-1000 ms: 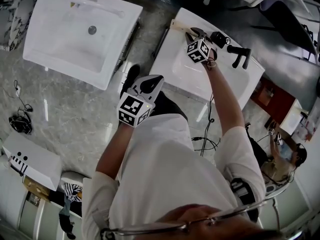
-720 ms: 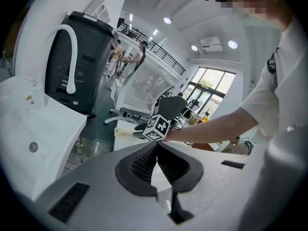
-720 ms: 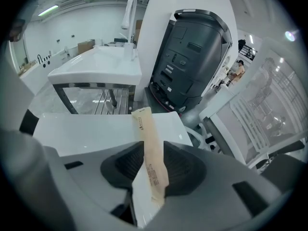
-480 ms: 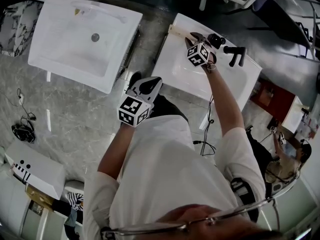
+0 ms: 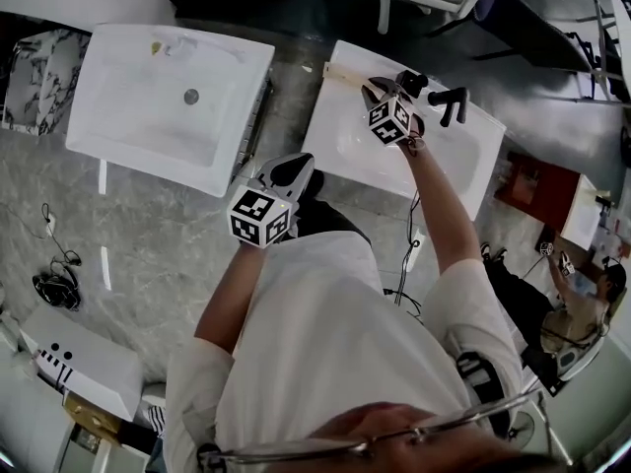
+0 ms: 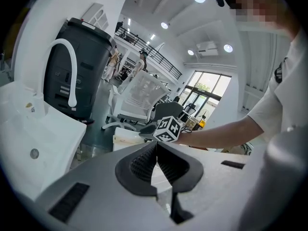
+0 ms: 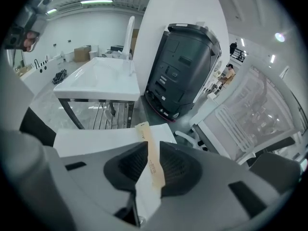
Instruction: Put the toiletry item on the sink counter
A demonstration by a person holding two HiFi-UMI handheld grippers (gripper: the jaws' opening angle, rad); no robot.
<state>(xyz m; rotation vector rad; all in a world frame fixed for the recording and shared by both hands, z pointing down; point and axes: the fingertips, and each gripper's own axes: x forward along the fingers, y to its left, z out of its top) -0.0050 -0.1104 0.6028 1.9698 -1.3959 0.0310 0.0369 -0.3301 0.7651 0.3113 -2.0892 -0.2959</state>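
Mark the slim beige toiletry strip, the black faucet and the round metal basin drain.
slim beige toiletry strip (image 7: 150, 154): right gripper view, middle of its length.
black faucet (image 5: 450, 97): head view, its spout.
round metal basin drain (image 5: 191, 96): head view, its centre.

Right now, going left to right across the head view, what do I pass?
White sink basin → left tool → beige toiletry item → right tool → black faucet.
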